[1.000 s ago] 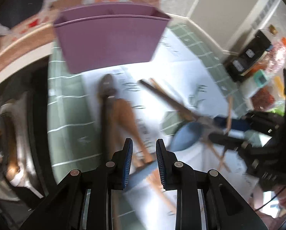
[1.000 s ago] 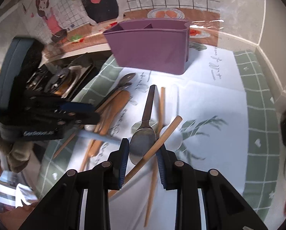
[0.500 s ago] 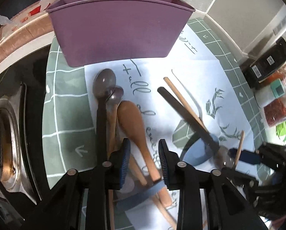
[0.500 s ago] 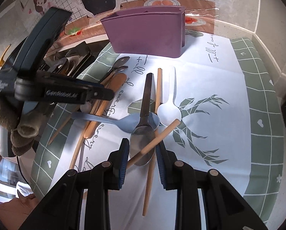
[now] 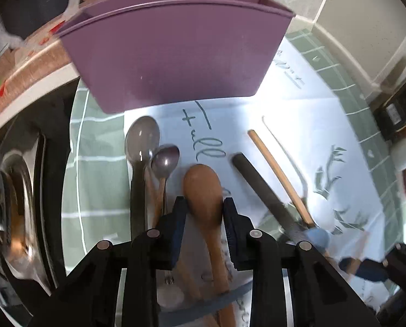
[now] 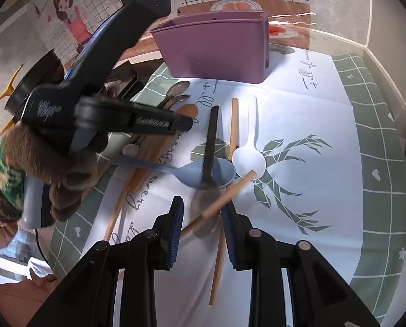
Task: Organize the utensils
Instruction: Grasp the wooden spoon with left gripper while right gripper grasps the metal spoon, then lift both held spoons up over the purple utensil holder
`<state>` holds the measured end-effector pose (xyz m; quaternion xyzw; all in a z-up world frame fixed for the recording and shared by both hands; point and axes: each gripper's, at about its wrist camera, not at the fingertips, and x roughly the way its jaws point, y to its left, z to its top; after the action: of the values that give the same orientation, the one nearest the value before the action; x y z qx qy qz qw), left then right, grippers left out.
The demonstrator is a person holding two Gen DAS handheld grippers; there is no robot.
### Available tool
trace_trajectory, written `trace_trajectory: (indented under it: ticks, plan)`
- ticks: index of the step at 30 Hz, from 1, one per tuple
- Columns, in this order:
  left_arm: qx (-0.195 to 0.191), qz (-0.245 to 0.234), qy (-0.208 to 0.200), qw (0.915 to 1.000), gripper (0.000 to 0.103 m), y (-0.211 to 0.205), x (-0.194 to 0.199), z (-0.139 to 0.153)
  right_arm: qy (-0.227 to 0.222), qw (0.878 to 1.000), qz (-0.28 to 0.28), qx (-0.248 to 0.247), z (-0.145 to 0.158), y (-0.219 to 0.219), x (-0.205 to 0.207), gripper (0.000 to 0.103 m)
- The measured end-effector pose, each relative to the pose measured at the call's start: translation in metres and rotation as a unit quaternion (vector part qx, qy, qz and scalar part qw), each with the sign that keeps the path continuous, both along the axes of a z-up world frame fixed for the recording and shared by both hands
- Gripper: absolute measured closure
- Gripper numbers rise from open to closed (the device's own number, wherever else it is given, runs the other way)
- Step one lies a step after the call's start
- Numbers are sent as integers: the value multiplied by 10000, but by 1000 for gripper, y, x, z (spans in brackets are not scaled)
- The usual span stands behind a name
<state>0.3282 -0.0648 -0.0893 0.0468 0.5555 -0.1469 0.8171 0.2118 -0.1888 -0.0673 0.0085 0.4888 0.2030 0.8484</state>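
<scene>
Near the mat's (image 5: 99,174) left edge, the left gripper (image 5: 204,212) is straddling the wooden spoon (image 5: 203,190), jaws closing but seemingly not yet clamping. The right gripper (image 6: 203,218) is hovering apart over the steel spoon (image 6: 203,204). Next: pinch, lift, drop into the purple holder (image 5: 173,60).
</scene>
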Motion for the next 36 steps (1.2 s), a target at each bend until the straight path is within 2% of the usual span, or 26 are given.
trace_trajectory:
  ticks: [5, 11, 20, 23, 25, 27, 36]
  plan:
    - [-429, 253, -415, 9979, 74, 35, -36, 22, -142, 9998, 53, -120, 10, 5, 8, 75]
    - [-709, 522, -797, 9929, 74, 68, -69, 43, -125, 9998, 108, -148, 13, 29, 44, 75]
    - [-849, 665, -1164, 9873, 74, 86, -95, 62, 377, 9970, -21, -679, -20, 72, 98, 75]
    - [-1013, 767, -1157, 9851, 74, 95, -98, 66, 301, 9950, 31, -950, -25, 81, 96, 77]
    - [-1092, 814, -1167, 9838, 74, 97, -101, 66, 276, 9942, 92, -1040, -25, 84, 94, 93]
    - [-1122, 846, -1185, 9830, 74, 99, -102, 68, 292, 9951, 117, -934, -23, 81, 89, 92]
    - [-1227, 775, -1452, 9787, 75, 101, -114, 87, -501, 9977, -39, -465, 35, 47, 40, 92]
